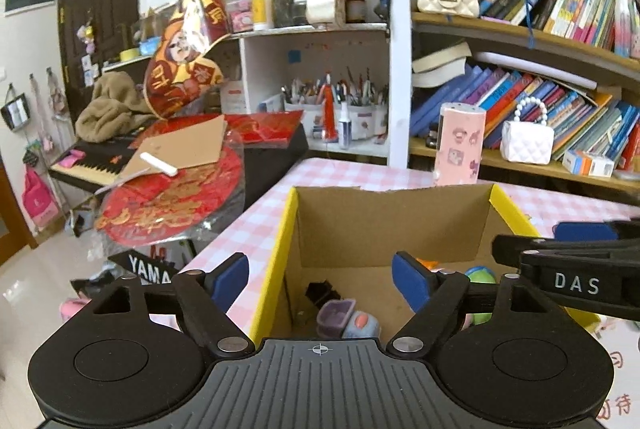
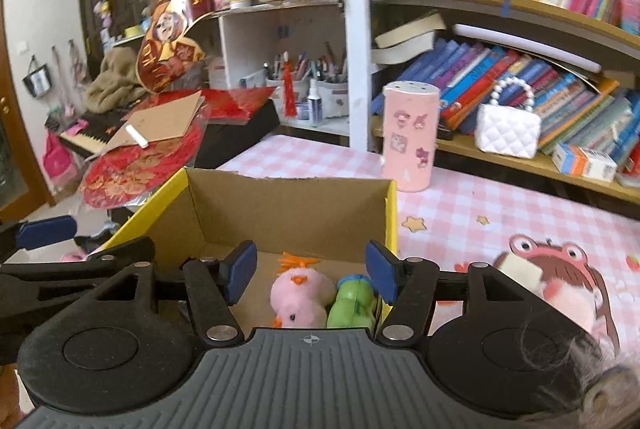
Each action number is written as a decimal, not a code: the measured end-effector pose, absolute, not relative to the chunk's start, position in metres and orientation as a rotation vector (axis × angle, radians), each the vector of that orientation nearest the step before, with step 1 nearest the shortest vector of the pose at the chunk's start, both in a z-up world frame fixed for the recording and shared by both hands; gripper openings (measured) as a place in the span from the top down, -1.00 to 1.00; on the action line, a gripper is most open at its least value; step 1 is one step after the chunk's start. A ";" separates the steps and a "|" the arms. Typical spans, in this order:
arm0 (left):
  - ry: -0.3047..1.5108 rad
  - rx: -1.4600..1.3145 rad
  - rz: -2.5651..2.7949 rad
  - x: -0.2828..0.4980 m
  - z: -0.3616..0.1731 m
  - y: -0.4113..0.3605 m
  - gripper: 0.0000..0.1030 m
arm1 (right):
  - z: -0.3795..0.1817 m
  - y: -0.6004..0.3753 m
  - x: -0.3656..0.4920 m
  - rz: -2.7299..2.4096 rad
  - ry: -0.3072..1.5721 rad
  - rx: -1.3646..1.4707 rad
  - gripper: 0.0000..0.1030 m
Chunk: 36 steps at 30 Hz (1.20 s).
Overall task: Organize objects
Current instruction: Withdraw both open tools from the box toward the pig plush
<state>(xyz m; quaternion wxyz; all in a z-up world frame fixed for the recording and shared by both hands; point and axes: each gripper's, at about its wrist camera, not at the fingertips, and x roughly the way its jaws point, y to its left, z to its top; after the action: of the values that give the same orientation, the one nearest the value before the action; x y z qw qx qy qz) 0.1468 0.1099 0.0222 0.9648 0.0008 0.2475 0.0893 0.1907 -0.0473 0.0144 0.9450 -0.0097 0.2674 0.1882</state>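
Note:
A cardboard box (image 1: pixel 384 221) with yellow outer walls stands open on the pink checked tablecloth. On its floor lie a small purple tub (image 1: pixel 336 311), a pale blue toy (image 1: pixel 362 325), a pink plush chick (image 2: pixel 300 295) and a green toy (image 2: pixel 354 303). My left gripper (image 1: pixel 320 283) hovers open over the box's left wall, one blue pad outside it and one over the inside, gripping nothing. My right gripper (image 2: pixel 311 276) is open above the chick and the green toy, touching neither. Each gripper shows at the edge of the other's view.
A pink cylinder with stickers (image 2: pixel 408 137) stands on the table just behind the box. Bookshelves (image 2: pixel 520 13) with books and a white handbag (image 2: pixel 506 129) fill the back right. A keyboard (image 1: pixel 92 169) piled with red decorations sits off the table's left edge.

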 end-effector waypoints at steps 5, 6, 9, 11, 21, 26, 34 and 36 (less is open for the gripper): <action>0.524 -0.025 0.184 0.124 0.016 0.116 -0.61 | 0.009 -0.047 0.165 0.339 0.565 -0.006 -0.19; 0.531 -0.025 0.183 0.119 0.014 0.116 -0.61 | 0.007 -0.046 0.160 0.335 0.574 -0.005 -0.20; 0.549 -0.021 0.180 0.103 0.010 0.117 -0.61 | 0.002 -0.044 0.145 0.323 0.601 -0.003 -0.22; 0.558 -0.017 0.180 0.094 0.008 0.119 -0.62 | -0.001 -0.043 0.132 0.308 0.594 -0.015 -0.24; 0.604 -0.025 0.196 0.045 -0.003 0.128 -0.75 | -0.018 -0.040 0.078 0.280 0.678 -0.013 -0.34; 0.642 -0.006 0.180 0.028 -0.012 0.127 -0.76 | -0.027 -0.041 0.057 0.267 0.729 -0.005 -0.34; 0.677 -0.003 0.136 0.010 -0.018 0.122 -0.77 | -0.035 -0.049 0.034 0.215 0.763 0.026 -0.35; 0.693 -0.002 0.123 0.008 -0.021 0.121 -0.78 | -0.037 -0.053 0.030 0.198 0.774 0.045 -0.36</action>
<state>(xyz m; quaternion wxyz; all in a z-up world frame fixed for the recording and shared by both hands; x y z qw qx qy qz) 0.0077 0.1207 -0.0207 0.9387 -0.0008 0.3396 0.0601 0.0298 -0.0531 -0.0368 0.9210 0.0217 0.3769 0.0964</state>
